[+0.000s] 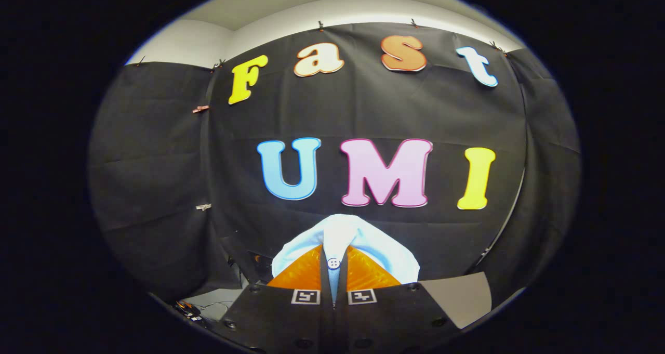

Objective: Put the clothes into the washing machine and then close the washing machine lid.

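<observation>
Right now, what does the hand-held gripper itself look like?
The hand-held gripper has a broad, flat black body with visible screw heads. Two wedge-shaped fingers taper forward from it. Each finger carries a square black-and-white marker at its base.

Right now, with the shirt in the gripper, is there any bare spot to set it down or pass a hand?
The gripper is shut on the shirt, which bunches just ahead of the fingers. One bare pale surface shows beside the right finger. By the left finger, a lower surface has cables on it. No washer visible.
</observation>
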